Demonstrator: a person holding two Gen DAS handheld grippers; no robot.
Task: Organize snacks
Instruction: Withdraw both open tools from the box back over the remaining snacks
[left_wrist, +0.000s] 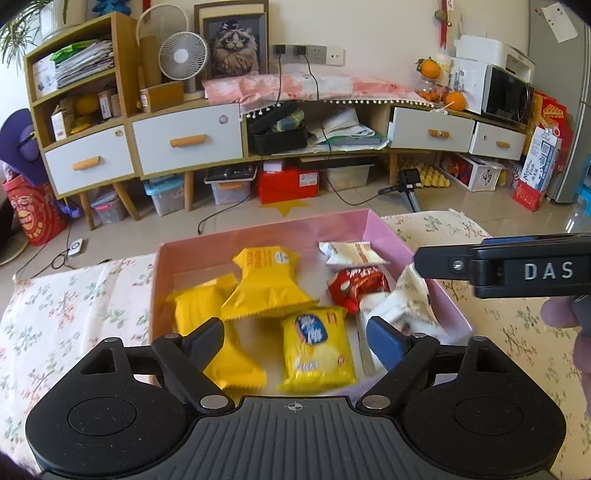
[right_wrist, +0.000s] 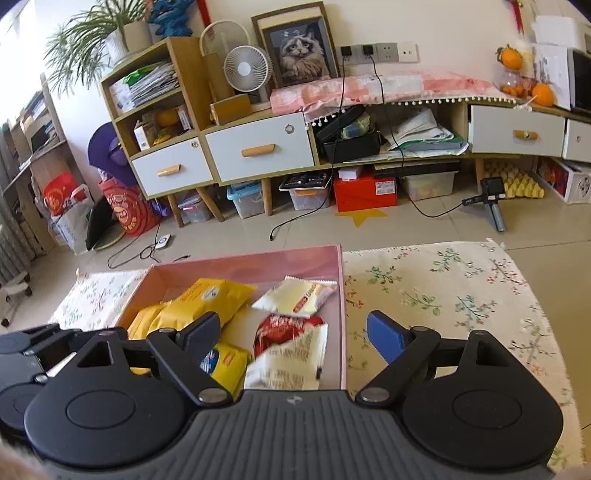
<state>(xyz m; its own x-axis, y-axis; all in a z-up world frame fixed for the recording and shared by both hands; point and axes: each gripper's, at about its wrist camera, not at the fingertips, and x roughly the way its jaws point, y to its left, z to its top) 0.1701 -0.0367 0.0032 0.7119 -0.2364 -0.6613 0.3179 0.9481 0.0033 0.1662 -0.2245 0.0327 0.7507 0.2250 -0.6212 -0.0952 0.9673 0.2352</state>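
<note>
Left tongs (left_wrist: 295, 341): spread wide, nothing between the pads, hanging over the near end of the pink box (left_wrist: 258, 230).
Right tongs (right_wrist: 293, 338): spread just as wide and empty, straddling the box's right wall.
Under the left: blue-and-yellow packet (left_wrist: 317, 352) dead ahead and below, long axis running away from the camera.
Under the right: white packet (right_wrist: 291, 360) closest, red packet (right_wrist: 282, 328) just beyond it.
Further in: yellow packets (left_wrist: 264, 286) piled at the left and middle.
Surface (right_wrist: 443, 291): floral cloth, bare to the right of the box.
Call: every snack looks boxed already; the left is nearer the yellows, the right nearer the whites.
</note>
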